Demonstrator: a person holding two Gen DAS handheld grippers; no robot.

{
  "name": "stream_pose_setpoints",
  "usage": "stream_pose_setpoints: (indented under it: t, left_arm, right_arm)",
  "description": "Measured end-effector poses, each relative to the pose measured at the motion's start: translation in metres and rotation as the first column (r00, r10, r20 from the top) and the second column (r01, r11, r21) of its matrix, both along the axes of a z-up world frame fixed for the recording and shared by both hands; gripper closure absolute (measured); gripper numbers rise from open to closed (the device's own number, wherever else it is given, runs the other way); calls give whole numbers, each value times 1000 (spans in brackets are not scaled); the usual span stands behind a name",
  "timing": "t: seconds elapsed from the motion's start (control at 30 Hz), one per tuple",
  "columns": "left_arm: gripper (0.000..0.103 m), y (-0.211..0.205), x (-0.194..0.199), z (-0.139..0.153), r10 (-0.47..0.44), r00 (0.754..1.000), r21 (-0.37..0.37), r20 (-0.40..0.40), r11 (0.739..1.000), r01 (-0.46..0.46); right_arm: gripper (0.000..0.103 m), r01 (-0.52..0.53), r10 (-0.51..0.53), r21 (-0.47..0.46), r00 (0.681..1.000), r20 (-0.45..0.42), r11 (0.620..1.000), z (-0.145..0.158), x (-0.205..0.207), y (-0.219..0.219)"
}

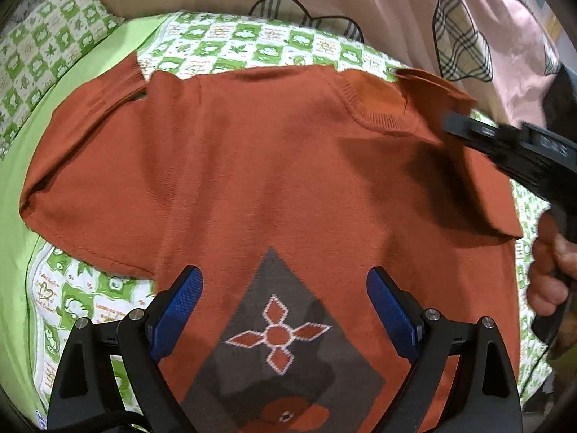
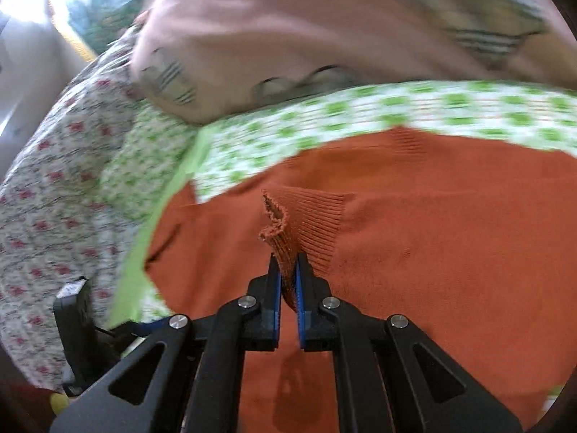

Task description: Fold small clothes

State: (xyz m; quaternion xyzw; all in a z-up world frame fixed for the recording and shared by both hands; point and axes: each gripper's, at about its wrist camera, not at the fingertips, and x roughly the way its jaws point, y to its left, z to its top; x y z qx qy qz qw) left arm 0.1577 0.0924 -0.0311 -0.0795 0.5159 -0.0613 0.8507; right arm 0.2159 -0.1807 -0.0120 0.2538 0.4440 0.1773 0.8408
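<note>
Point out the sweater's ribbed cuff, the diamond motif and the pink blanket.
ribbed cuff (image 2: 310,220), right wrist view, ribbing beyond the pads.
diamond motif (image 1: 277,335), left wrist view, flower centre.
pink blanket (image 1: 378,3), left wrist view, plain cloth.

On my feed the sweater (image 1: 252,166) is rust orange with a grey diamond (image 1: 277,353) and a white-edged orange flower on it. Bedsheet (image 1: 230,45) is lime-green and white checks, the blanket (image 1: 378,3) pink with plaid patches, and my pads (image 1: 180,310) are blue.

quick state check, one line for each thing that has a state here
sweater: spread flat on the bedsheet, front up, not yet folded
sleeve cuff: lifted off the sweater, pinched
right tool: shut on the sleeve cuff
left tool: open, above the sweater's lower front, holding nothing
</note>
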Motion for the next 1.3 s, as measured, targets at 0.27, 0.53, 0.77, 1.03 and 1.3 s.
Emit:
stream_pose_setpoints:
  t: [0.27,0.53,0.77,1.03,1.3]
  left_arm:
    - [10,20,-5,1,16,1000,-56,-17,998,-16]
    - [10,16,24,-9,-10,999,-117,-40,993,5]
    - [11,9,76,-37,23,995,-179,-95,983,-40]
    - [97,6,92,-27,26,1000,-197,0,980,-26]
    - [98,36,73,-30,89,996,-162,6,983,-87]
  right_arm:
    - [95,-207,216,122,974,-66,971,-40,37,95]
    - [75,-184,207,119,951,-229,976,-77,38,89]
    - [68,-32,41,60,986,-163,998,-37,-6,19]
    - [68,150,-154,-37,975,-163,988,-24,-63,-38]
    - [68,328,-364,-216,919,-151,920,-21,-87,-111]
